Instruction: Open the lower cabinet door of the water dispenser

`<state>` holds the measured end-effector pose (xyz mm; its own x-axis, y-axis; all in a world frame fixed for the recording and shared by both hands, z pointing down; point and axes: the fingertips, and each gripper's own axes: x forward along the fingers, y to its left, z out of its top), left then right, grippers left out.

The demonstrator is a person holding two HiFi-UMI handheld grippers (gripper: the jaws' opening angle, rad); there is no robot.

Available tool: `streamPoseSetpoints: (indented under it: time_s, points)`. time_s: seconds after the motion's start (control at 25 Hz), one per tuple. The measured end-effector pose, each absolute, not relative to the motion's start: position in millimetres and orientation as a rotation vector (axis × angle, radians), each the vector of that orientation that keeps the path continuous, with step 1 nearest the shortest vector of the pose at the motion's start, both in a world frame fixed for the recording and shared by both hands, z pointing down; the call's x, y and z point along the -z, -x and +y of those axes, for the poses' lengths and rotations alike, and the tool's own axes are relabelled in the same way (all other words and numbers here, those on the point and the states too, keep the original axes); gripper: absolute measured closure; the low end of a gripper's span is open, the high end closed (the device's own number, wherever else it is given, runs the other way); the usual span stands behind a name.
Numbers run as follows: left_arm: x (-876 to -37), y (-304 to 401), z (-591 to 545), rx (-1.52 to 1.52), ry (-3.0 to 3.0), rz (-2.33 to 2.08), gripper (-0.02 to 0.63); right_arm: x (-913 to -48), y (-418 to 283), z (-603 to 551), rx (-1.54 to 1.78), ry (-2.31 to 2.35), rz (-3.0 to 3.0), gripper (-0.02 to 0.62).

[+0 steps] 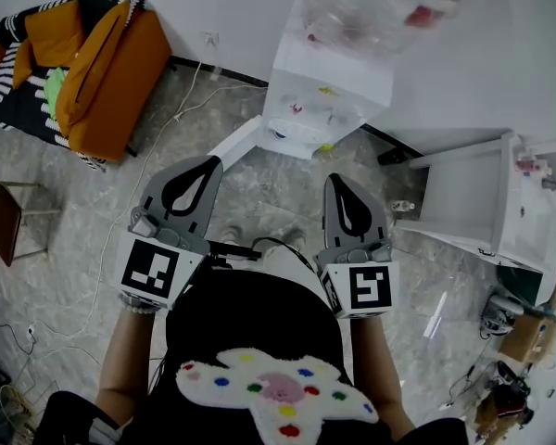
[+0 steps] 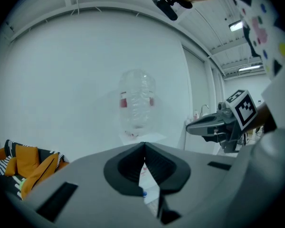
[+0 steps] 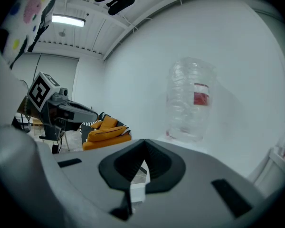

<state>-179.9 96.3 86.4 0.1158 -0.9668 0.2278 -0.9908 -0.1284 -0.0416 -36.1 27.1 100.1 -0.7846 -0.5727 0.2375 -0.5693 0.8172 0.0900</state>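
Left tool point(image 1: 207, 163), right tool point(image 1: 339, 182), closed, one dispenser point(image 1: 329, 72), seemingly open

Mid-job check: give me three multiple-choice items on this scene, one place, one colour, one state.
1. The clear bottle stands where? A on the water dispenser; B on the floor; C on a shelf.
2. The armchair cushions are? A blue; B orange; C purple.
3. The left gripper and right gripper are? A wide open; B shut on a handle; C shut, empty.
Answers: 1 A, it sits on the dispenser's top; 2 B, orange shows at the head view's left; 3 C, each pair of fingers meets with nothing between.
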Motion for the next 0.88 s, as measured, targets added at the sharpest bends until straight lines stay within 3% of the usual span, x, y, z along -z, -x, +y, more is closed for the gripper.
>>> streamPoseSetpoints:
  time_s: [0.88]
  points:
    - [-89.1,170.5,90.4,-0.292,-2.284,-1.948,0.592,-99.8,28.6,29.6,0.046,-0.895,-2.727,0.592]
